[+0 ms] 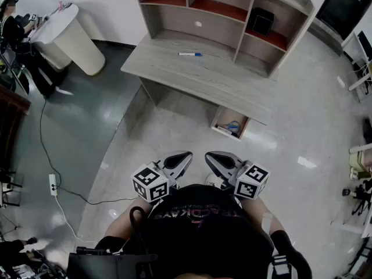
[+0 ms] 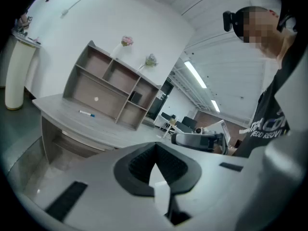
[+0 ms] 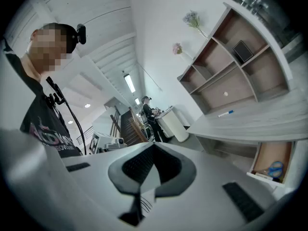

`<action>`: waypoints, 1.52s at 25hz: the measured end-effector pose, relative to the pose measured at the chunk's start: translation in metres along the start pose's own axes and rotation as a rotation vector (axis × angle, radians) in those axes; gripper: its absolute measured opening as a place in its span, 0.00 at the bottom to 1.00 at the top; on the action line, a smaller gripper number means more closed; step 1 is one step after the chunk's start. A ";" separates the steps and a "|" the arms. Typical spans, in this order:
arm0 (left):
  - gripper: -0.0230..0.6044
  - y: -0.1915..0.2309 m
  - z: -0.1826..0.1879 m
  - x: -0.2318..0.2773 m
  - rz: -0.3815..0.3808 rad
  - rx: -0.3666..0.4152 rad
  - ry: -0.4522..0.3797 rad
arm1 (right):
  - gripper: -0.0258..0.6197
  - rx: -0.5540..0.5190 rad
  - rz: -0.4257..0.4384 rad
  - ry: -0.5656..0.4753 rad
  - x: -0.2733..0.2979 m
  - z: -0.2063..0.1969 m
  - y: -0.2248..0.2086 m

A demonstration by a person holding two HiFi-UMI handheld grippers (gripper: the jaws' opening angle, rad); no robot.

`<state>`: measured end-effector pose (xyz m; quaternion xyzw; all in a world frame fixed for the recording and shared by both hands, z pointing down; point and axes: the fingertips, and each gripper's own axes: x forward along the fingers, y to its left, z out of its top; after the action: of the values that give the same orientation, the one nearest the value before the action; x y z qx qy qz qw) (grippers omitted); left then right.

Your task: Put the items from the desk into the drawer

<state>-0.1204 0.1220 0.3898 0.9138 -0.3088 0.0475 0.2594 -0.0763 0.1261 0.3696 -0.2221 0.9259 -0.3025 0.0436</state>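
In the head view the marker pen (image 1: 190,54) lies alone on the grey tabletop (image 1: 221,80), toward 12 o'clock of the frame and well apart from both claws. The shelf unit (image 1: 232,7) rises behind it, its top cut off by the upper edge, with a black box (image 1: 260,21) in its right-hand bay. Below the tabletop's near edge, at about 1 o'clock from the claws, the drawer (image 1: 219,120) stands pulled out. A blue item (image 1: 233,126) lies in it, too small to name for sure. The left claw (image 1: 179,157) and the right claw (image 1: 218,157) sit side by side at 6 o'clock, close to the person's dark shirt (image 1: 200,225), which hides the arms behind them; only their upper shells show, so the jaws cannot be read here. In the left gripper view the left claw (image 2: 155,150) is fully closed, its dark pads meeting along one seam with nothing between them. The marker pen (image 2: 87,113) shows as a small streak on the tabletop (image 2: 62,121) at 10 o'clock, and the right claw (image 2: 197,139) sits at 2 o'clock, partly hidden by the grey body. In the right gripper view the right claw (image 3: 153,150) is likewise closed on nothing. The marker pen (image 3: 225,113) lies at 2 o'clock on the tabletop (image 3: 255,121), and the drawer (image 3: 263,154) is cut off at 4 o'clock, with the blue item (image 3: 275,169) blurred inside.
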 end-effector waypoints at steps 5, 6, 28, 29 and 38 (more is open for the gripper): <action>0.05 -0.001 0.001 0.001 -0.001 0.007 0.000 | 0.07 0.002 -0.003 0.002 0.000 -0.001 -0.002; 0.05 -0.001 0.001 0.000 -0.001 0.008 0.001 | 0.07 0.001 -0.004 0.004 0.001 -0.001 -0.002; 0.05 0.008 0.000 -0.021 0.011 -0.009 -0.001 | 0.07 -0.048 0.030 -0.006 0.016 0.000 0.015; 0.05 0.009 -0.001 -0.024 0.011 -0.010 -0.001 | 0.07 -0.049 0.026 -0.009 0.019 0.000 0.017; 0.05 0.031 0.005 -0.058 0.040 0.036 -0.027 | 0.07 -0.068 -0.006 -0.026 0.045 -0.011 0.037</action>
<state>-0.1857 0.1294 0.3855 0.9125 -0.3296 0.0459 0.2378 -0.1334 0.1392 0.3592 -0.2299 0.9344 -0.2682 0.0471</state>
